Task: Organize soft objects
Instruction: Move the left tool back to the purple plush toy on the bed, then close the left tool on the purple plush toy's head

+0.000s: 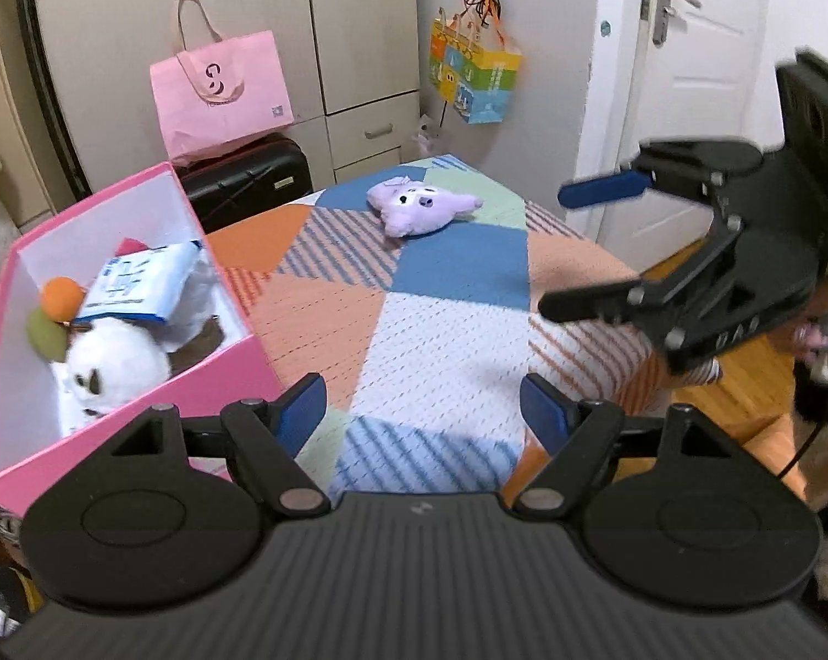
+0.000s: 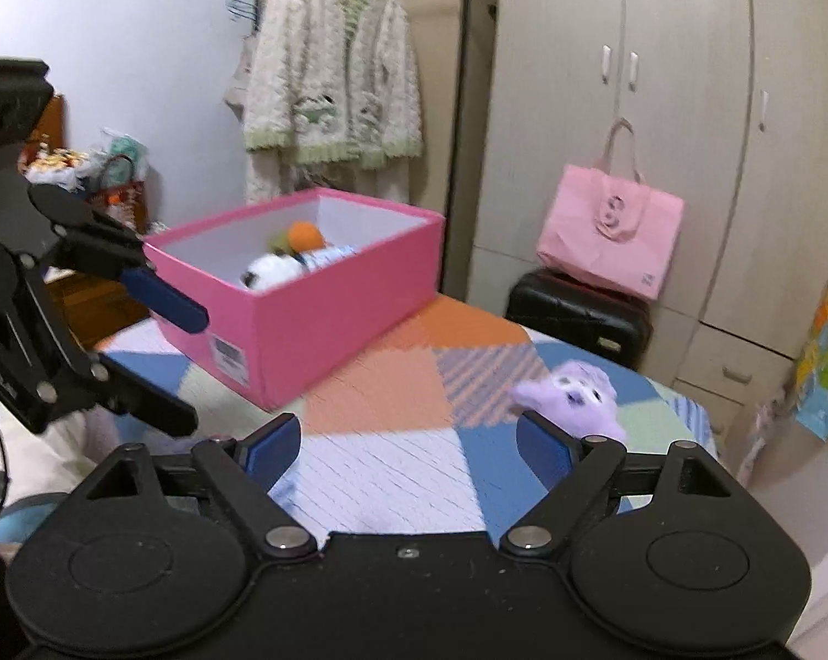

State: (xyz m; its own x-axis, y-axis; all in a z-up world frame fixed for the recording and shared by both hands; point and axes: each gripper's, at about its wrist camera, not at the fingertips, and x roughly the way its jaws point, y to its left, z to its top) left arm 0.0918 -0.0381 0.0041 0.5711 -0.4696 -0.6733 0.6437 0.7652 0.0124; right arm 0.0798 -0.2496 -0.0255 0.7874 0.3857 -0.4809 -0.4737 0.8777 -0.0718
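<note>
a: purple plush is lying on the patchwork desk, well ahead of the left claw and apart from it.

b: yep, and just past the right claw, by its right finger. both claws wide open, holding nothing. pink box is left of both, with plushies in it.

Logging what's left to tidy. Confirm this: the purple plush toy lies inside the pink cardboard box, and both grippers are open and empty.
Wrong on one point. The purple plush toy lies on the patchwork bedspread, outside the pink cardboard box, as the left wrist view shows. The left gripper and the right gripper are indeed open and empty.
</note>
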